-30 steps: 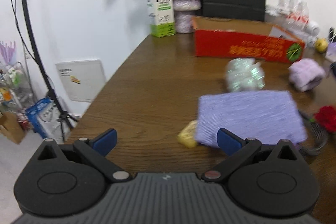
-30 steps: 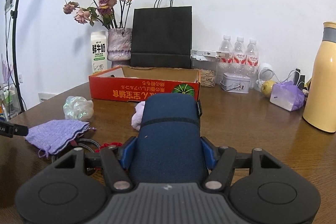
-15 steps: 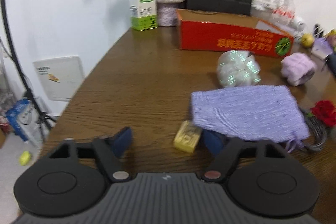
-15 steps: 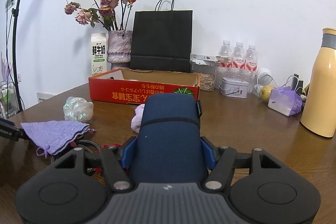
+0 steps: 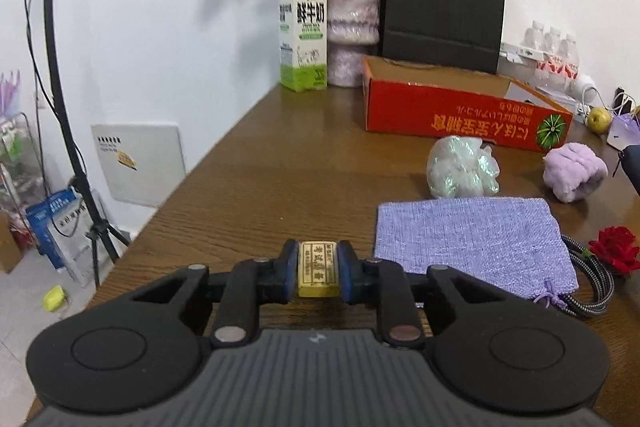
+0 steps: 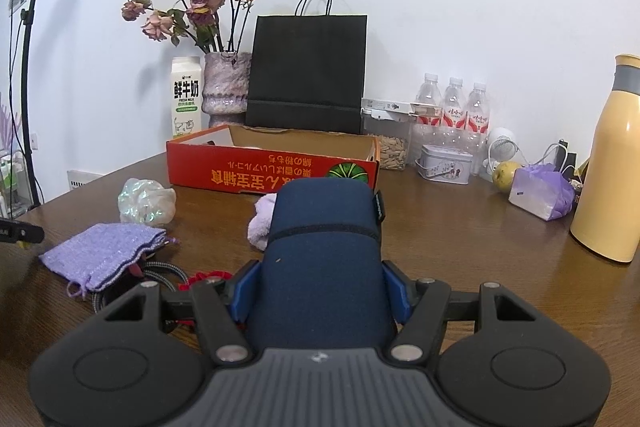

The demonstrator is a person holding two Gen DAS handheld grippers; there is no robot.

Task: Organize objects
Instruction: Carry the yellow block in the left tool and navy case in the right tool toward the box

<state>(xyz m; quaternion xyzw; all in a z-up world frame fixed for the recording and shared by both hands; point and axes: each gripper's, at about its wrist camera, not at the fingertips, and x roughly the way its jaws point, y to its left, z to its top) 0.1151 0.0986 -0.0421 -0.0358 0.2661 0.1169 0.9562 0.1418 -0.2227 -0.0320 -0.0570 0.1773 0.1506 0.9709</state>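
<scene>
Gold bar (image 5: 317, 269) between the closing left gripper (image 5: 317, 271) jaws

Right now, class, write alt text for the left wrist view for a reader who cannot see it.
The left hand-held gripper is closing on a small gold bar between its blue pads, above a wooden table. To the right lies a purple pouch; further back stand a red box and a milk carton.

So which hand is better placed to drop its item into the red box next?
Probably the right: its gripper grips the blue case directly facing the red box. The left gripper, jaws closing on the yellow block, sits farther back.
</scene>
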